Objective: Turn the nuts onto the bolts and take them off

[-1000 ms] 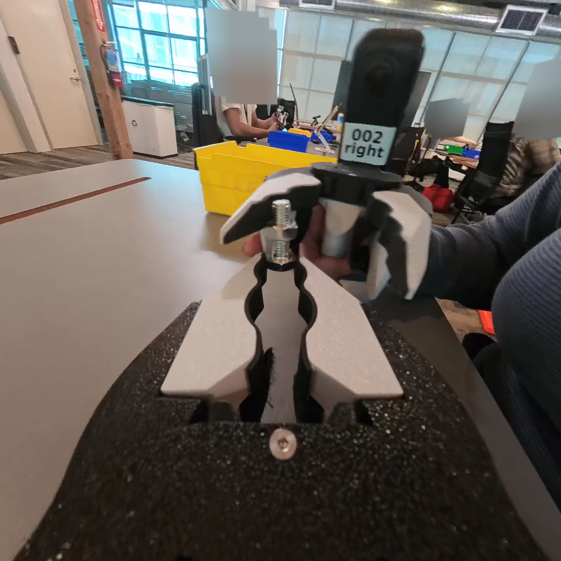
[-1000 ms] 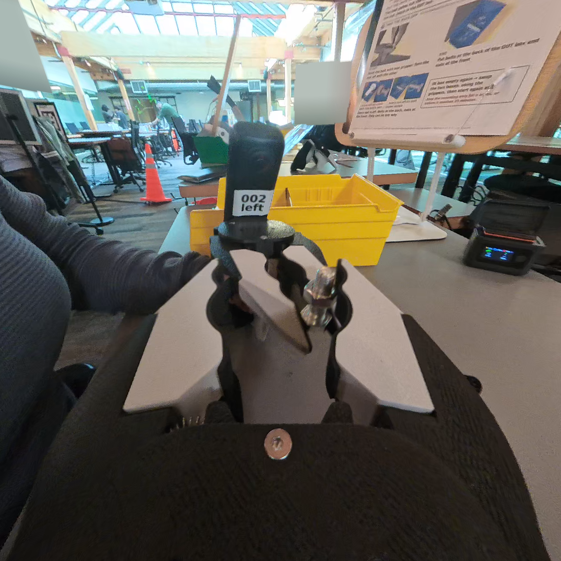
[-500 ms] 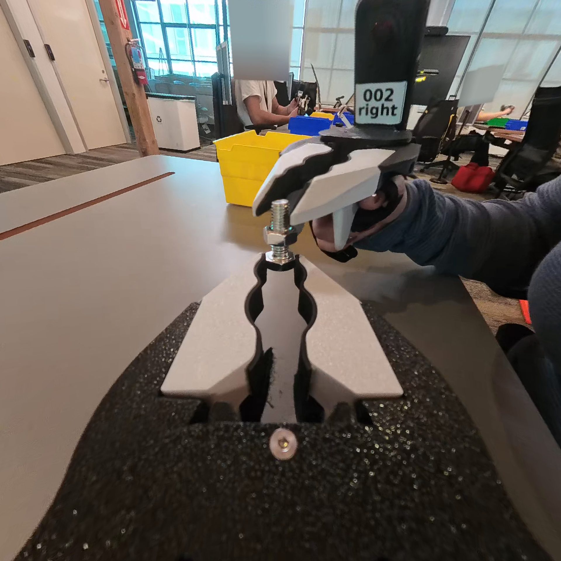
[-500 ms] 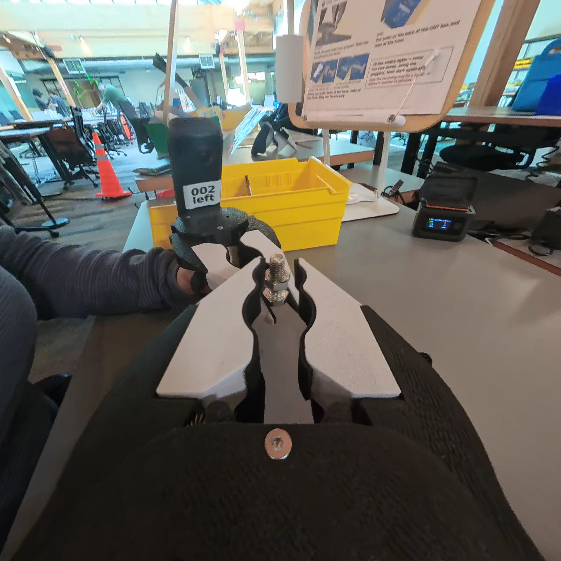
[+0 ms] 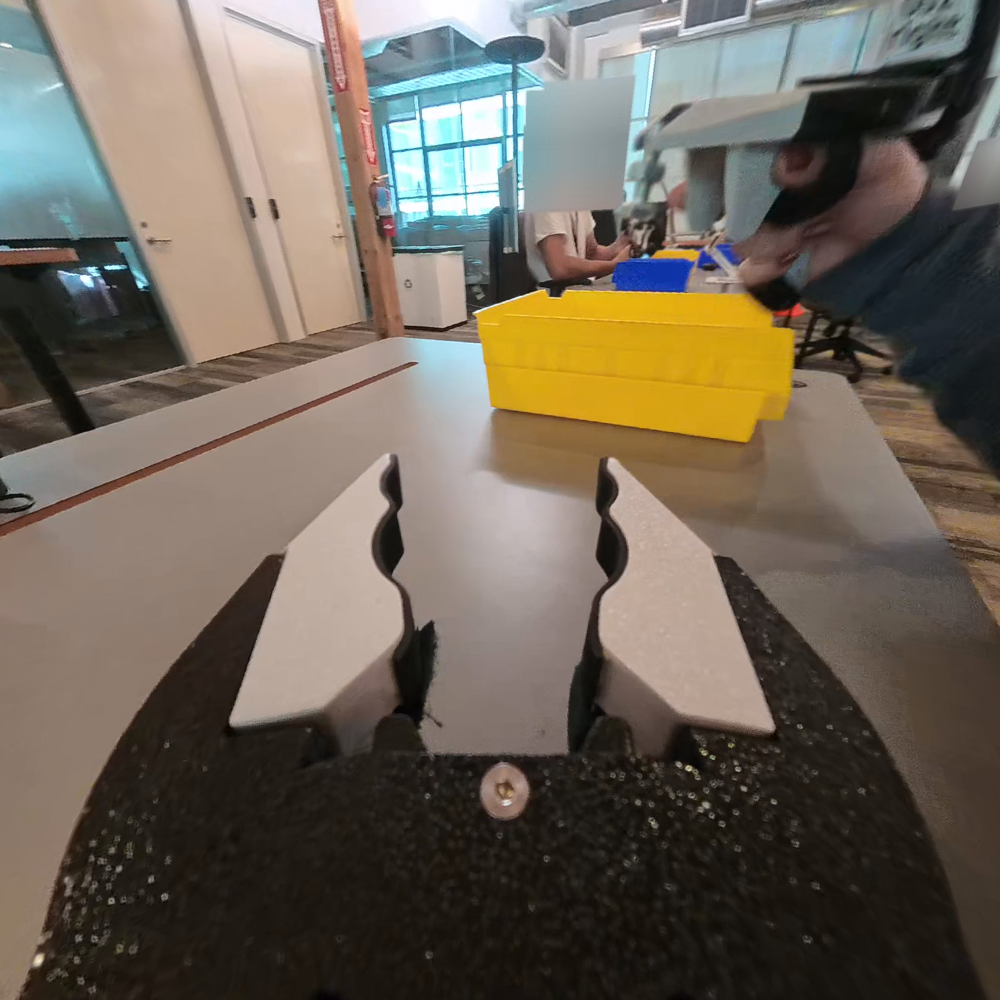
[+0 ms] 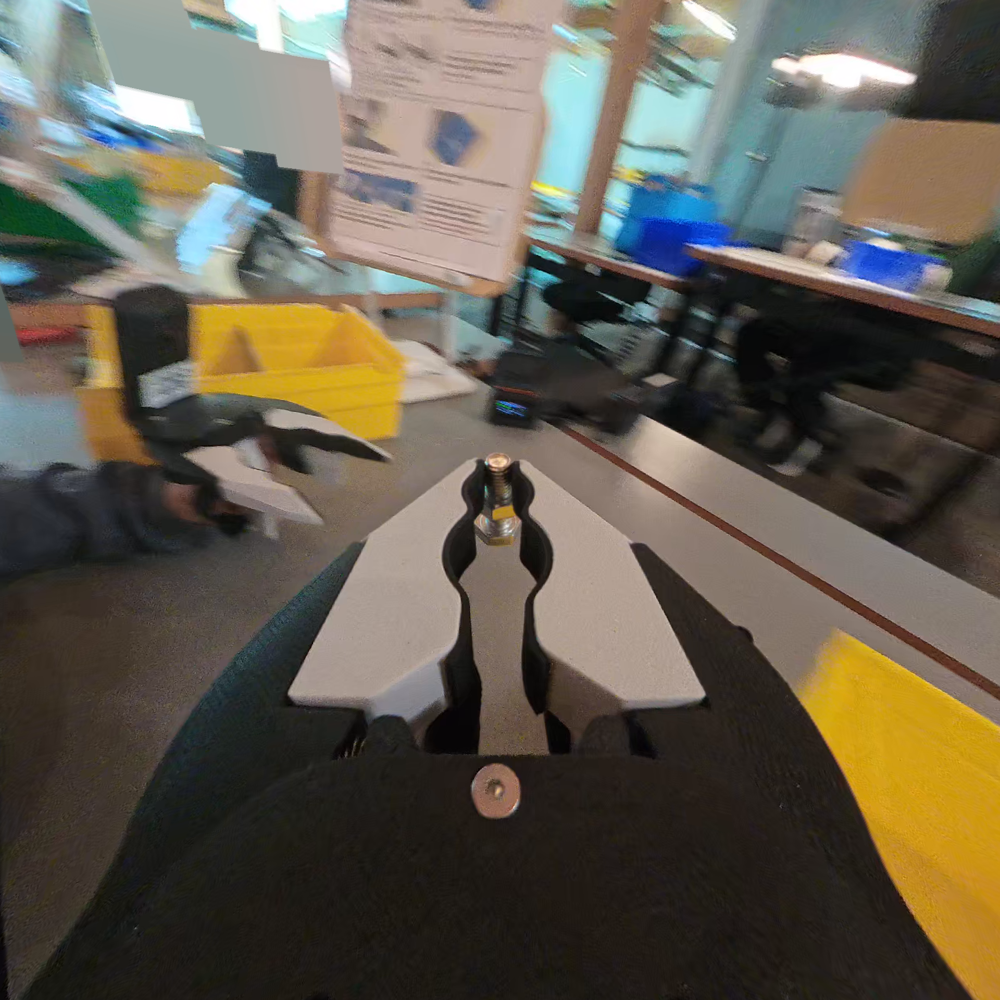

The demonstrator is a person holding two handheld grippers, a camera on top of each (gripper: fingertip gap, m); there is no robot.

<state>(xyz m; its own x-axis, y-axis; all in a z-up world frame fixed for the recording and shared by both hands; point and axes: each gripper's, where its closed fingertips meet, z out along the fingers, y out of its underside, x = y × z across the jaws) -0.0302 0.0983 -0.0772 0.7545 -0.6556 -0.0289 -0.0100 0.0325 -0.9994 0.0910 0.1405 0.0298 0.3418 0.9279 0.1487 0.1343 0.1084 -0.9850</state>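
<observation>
My right gripper (image 6: pixel 498 465) is shut on a silver bolt (image 6: pixel 497 489) near its fingertips. The bolt lies along the fingers, with a hex nut (image 6: pixel 497 529) on its thread. It is held above the grey table (image 6: pixel 676 530). My left gripper (image 5: pixel 498 462) is open and empty, its jaws wide apart low over the table (image 5: pixel 216 514). It also shows blurred at the left of the right wrist view (image 6: pixel 281 449). The right gripper shows blurred at the top right of the left wrist view (image 5: pixel 844 108), held by a hand.
A yellow bin (image 5: pixel 633 368) stands on the table ahead of the left gripper and also shows in the right wrist view (image 6: pixel 303 357). A yellow surface (image 6: pixel 893 768) lies low on the right. A small black device (image 6: pixel 511 406) and a paper sheet on a stand (image 6: pixel 433 135) are behind. My right fingertips sit around 15 centimetres from my left ones.
The left gripper has opened and let go of the bolt. The right gripper has shut on the bolt and nut and carried them up and away. The two grippers have moved apart.
</observation>
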